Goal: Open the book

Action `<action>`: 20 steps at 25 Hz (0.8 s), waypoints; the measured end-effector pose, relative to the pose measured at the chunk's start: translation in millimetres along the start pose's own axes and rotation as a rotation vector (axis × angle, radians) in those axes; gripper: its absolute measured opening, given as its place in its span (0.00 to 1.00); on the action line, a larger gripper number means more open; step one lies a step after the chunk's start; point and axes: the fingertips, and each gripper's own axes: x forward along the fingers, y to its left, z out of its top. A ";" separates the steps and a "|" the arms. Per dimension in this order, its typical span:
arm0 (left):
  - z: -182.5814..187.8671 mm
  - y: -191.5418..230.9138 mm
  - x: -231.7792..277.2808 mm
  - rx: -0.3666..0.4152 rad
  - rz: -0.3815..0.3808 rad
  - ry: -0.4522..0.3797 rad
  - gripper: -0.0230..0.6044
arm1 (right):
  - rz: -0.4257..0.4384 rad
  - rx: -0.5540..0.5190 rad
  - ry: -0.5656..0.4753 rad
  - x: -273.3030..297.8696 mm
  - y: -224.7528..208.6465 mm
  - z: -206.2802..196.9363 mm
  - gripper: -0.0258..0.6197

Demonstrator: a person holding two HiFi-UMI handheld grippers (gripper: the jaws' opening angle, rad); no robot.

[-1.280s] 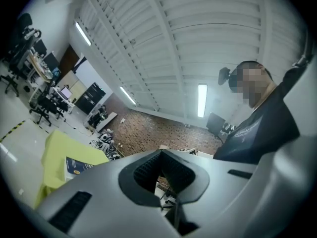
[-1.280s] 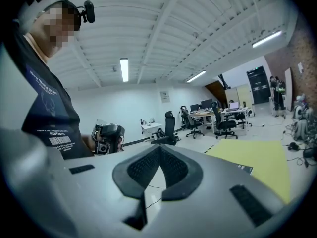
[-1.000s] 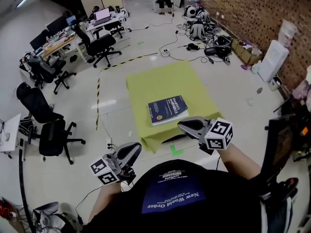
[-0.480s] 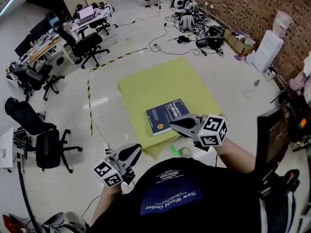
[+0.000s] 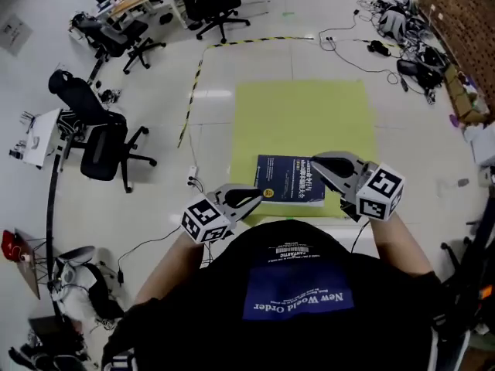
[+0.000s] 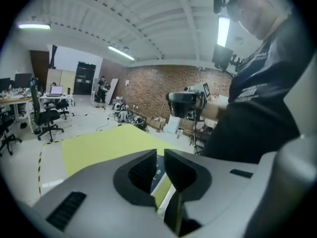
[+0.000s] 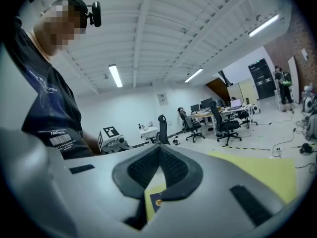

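One book (image 5: 288,178) lies closed and flat, its dark blue cover up, near the near edge of a single yellow-green surface (image 5: 302,114). Nothing else rests on that surface.

Two tongs are held over it, one in each of the person's hands. The left tongs (image 5: 251,197) point at the book's near left corner from just beside it. Their jaws are all but together, with only a thin slit between them and nothing in it; in the left gripper view (image 6: 160,155) a strip of the book shows below that slit. The right tongs (image 5: 315,161) hang over the right part of the cover. In the right gripper view (image 7: 159,150) their jaws meet at the tips and are empty, and a corner of the book (image 7: 158,202) shows beneath them. Whether either pair touches the book cannot be told. Each pair carries one marker cube, two in all (image 5: 203,220) (image 5: 380,192).

On the floor beyond the surface runs one line of yellow-and-black tape (image 5: 193,91). At least four black office chairs (image 5: 108,145) stand to the left and along the top.
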 end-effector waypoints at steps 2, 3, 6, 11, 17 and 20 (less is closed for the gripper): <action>-16.5 6.7 26.0 0.027 0.019 0.103 0.14 | 0.018 0.019 -0.006 -7.2 -22.8 -7.9 0.02; -26.4 10.8 36.4 0.051 0.020 0.159 0.16 | 0.018 0.031 -0.008 -9.7 -33.0 -13.1 0.02; -53.3 22.4 59.5 0.132 -0.009 0.319 0.25 | -0.006 0.068 -0.021 -18.0 -57.1 -22.6 0.02; -110.5 34.3 88.9 0.280 -0.128 0.517 0.36 | -0.087 0.111 -0.022 -21.6 -77.0 -41.3 0.02; -183.6 42.4 115.0 0.514 -0.204 0.635 0.52 | -0.229 0.172 0.011 -12.2 -83.3 -73.8 0.02; -204.1 47.6 127.7 0.621 -0.189 0.667 0.54 | -0.270 0.224 0.017 -8.6 -87.9 -91.1 0.02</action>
